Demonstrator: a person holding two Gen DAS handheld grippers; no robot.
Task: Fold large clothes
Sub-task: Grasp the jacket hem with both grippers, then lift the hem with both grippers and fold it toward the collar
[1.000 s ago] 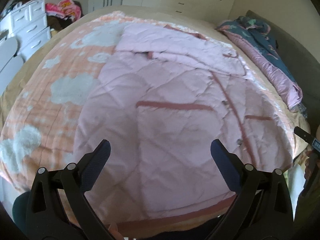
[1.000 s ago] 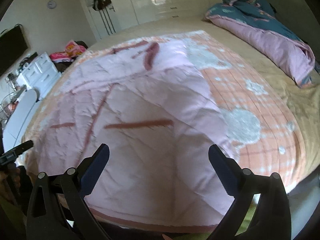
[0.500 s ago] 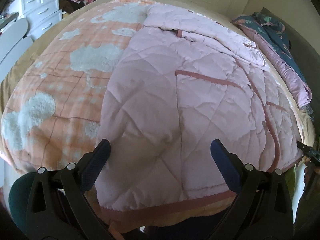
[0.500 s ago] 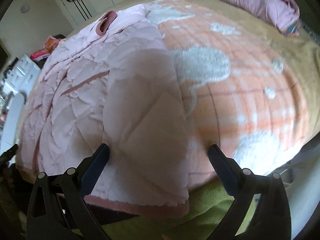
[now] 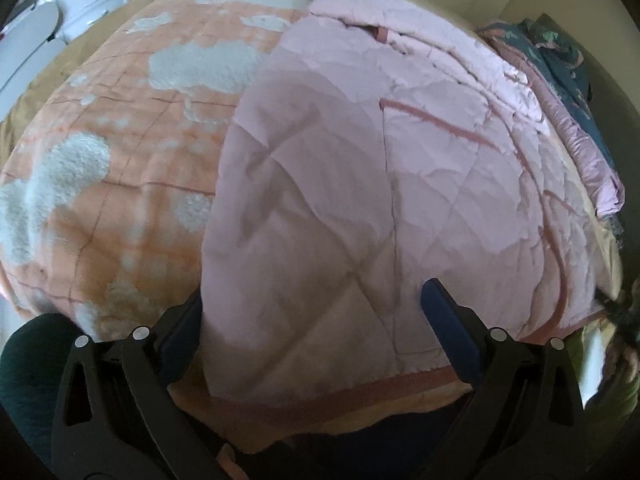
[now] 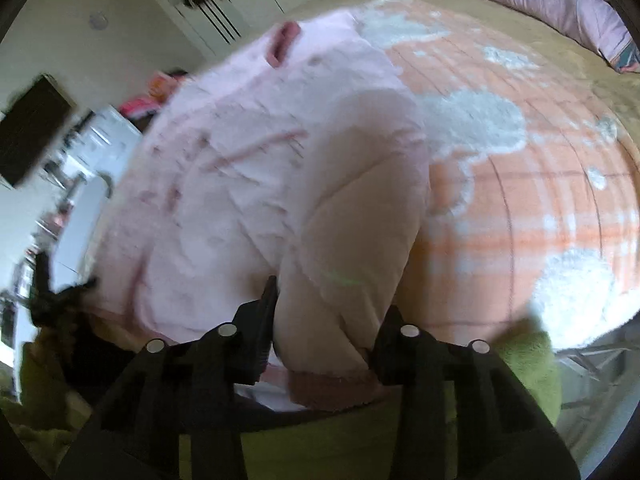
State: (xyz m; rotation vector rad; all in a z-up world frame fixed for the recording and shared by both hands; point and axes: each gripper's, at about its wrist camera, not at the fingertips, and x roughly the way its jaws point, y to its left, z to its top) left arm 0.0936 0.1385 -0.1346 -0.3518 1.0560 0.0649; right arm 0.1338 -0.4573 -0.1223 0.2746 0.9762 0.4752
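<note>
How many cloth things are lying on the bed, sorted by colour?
Pale pink quilted coat with dusty-rose trim: 1
Orange-and-white fleecy checked blanket: 1
Pink and dark teal floral duvet, bunched at the bed's far side: 1
Total: 3

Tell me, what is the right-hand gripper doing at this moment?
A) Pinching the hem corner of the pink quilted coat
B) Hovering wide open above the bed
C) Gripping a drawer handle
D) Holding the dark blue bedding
A: the right gripper has just been closing, and its jaws now squeeze a bunched corner of the pink quilted coat at the hem.
</note>
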